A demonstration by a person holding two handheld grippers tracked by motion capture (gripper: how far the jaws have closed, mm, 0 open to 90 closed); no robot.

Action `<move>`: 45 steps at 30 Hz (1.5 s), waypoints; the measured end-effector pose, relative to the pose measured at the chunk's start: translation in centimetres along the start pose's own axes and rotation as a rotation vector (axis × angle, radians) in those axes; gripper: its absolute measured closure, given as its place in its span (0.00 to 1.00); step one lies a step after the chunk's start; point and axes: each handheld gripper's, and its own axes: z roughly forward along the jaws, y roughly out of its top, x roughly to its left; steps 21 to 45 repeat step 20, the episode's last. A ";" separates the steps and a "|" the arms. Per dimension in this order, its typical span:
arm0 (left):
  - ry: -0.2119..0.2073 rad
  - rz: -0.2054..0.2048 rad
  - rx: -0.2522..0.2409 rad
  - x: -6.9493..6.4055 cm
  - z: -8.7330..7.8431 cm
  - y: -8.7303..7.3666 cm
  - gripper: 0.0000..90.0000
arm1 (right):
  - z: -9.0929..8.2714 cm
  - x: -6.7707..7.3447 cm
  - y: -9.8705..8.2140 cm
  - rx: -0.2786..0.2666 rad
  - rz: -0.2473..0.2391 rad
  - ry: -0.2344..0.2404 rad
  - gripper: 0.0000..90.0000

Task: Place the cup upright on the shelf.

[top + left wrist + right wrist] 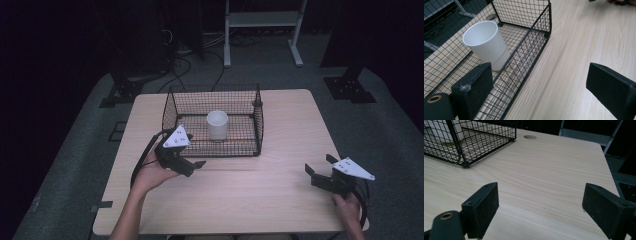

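A white cup (217, 124) stands upright inside a black wire basket (175, 102) at the table's middle back; in the left gripper view the cup (486, 42) sits behind the basket's front wall (529, 52). My left gripper (192, 165) hovers open at the basket's front left corner, nothing between its jaws, which straddle the front wall in its own view (541, 85). My right gripper (315, 167) is open over bare wood near the table's front right, with the basket (481, 137) farther off to its left.
The wooden table (280, 195) has open room in front of and to the right of the basket. A round cable hole (530, 137) lies in the tabletop behind the basket. A white metal stand (262, 30) and cables are on the floor beyond.
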 end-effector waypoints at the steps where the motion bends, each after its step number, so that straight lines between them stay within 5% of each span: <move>1: 0.003 -0.002 0.004 -0.1 0.0 -0.2 0.07 | 0.0 0.0 0.0 0.000 0.002 0.000 0.15; 14: 0.028 -0.023 -0.013 -1.3 -0.5 -2.0 0.07 | 0.0 0.0 0.0 0.001 -0.003 -0.001 0.15; 20: 0.035 -0.041 -0.034 -2.8 -0.9 -3.4 0.07 | 0.0 0.0 0.0 0.000 -0.004 -0.002 0.15; 45: 0.035 -0.041 -0.034 -2.8 -0.9 -3.4 0.07 | 0.0 0.0 0.0 0.000 -0.004 -0.002 0.15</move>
